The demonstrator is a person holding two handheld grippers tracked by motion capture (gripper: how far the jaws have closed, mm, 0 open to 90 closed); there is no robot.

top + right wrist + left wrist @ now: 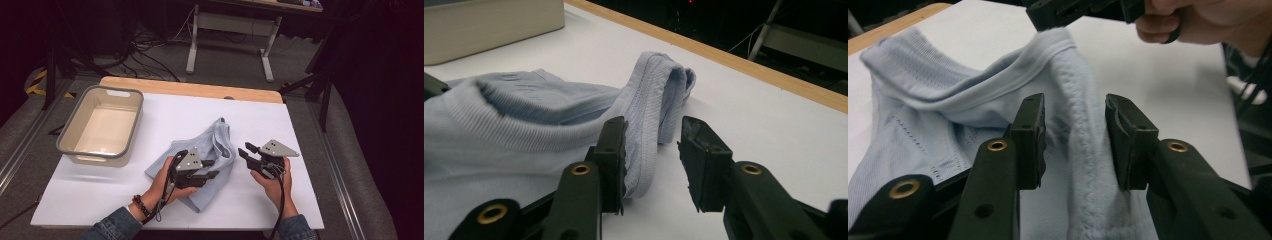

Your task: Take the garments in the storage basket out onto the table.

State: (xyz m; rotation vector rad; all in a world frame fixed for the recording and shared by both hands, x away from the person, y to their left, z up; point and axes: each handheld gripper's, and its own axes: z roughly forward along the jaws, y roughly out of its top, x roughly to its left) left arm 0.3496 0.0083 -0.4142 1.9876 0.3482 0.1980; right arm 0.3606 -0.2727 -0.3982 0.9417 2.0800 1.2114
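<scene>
— While the pale blue knitted cotton garment (210,160) lies crumpled mid-worktop (280,125), both tools gape, gripping nothing?

— Yes; we close left tool (1075,145) on the ribbed hem squarely, right tool (654,160) likewise.

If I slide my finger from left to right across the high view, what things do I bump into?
Grey tub → left gripper, over the light blue garment → right gripper.

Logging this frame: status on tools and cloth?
Left tool open, cloth edge between jaws, unpinched. Right tool open beside cloth. Bin well clear.
</scene>
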